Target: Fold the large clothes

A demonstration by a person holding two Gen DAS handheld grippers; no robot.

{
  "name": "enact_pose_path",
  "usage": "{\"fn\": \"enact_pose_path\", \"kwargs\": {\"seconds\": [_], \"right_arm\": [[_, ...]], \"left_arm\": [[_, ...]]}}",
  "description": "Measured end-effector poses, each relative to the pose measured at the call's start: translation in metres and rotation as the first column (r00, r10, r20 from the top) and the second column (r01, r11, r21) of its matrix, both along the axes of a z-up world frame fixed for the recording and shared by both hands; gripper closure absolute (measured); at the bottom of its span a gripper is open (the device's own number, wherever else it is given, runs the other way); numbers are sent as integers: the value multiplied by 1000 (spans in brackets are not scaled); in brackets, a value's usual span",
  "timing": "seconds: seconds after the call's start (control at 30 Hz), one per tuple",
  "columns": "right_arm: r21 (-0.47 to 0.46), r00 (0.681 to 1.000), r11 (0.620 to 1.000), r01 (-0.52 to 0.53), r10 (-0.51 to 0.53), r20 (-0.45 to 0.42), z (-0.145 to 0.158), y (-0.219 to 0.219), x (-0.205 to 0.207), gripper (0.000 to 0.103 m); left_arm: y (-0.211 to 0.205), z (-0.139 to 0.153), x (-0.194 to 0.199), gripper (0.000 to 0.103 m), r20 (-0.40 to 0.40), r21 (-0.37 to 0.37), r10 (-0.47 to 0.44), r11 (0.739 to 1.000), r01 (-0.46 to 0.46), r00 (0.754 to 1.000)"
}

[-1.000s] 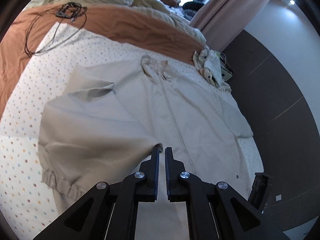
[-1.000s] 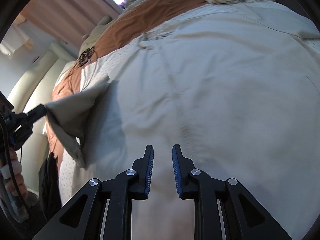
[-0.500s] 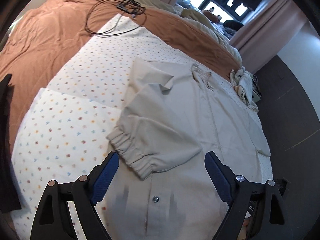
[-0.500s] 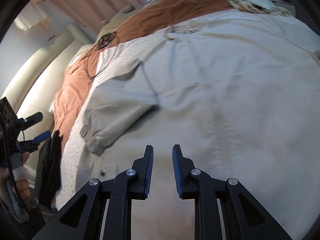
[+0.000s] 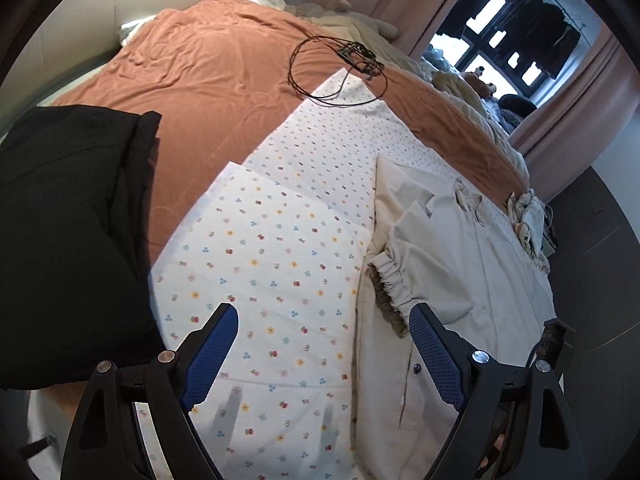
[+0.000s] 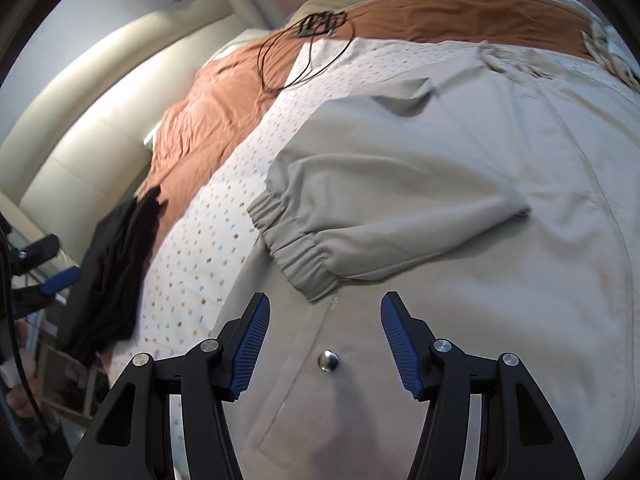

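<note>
The beige jacket (image 6: 460, 160) was spread on the dotted sheet (image 5: 280, 240), with one sleeve (image 6: 360, 224) folded over its front. The left gripper (image 5: 324, 320) was held wide above the sheet beside the jacket, with nothing between its jaws. The right gripper (image 6: 324, 320) was being opened above the jacket's front, just below the sleeve cuff (image 6: 296, 248), and nothing was gripped.

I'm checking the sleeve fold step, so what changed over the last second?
The left gripper let go of the sleeve, which now lies folded across the jacket, and drew off over the dotted sheet. The right gripper is opening with nothing between its jaws. The jacket's body, the black cable and the brown blanket stayed put.
</note>
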State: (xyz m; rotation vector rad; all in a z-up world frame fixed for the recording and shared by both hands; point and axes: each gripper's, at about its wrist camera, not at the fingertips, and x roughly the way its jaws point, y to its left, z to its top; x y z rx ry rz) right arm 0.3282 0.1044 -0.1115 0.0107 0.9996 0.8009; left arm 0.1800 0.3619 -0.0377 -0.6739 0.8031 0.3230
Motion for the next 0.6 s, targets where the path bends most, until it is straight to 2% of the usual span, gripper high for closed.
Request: {"fn": "enact_pose_path", "kwargs": {"seconds": [0.1,0.23,0.37,0.43,0.53,0.6], "right_arm": [[-84,998,996,-37,41,43,-2,24,3,44],[-140,991,984,-108,118,69,1,51,3,44],[-255,982,953,-164,182,50,-14,80,9,44],[-265,982,949,-174,185,18,-25,84,17,44],[-272,989,952,-143,145,-11,-30,77,34,77],[-183,988,971,-153,144,-60,-22,64,43,90]], "left_arm": [[13,-6,-14,15,-1,-23,40,999,-40,999],[24,-11,-27,15,6,-46,70,997,-70,998],[28,-15,-35,15,12,-70,94,993,-93,995],[29,-16,-39,15,17,-79,100,992,-98,995],[28,-18,-43,15,16,-91,106,990,-104,994],[26,-19,-44,15,13,-90,107,990,-106,994]]}}
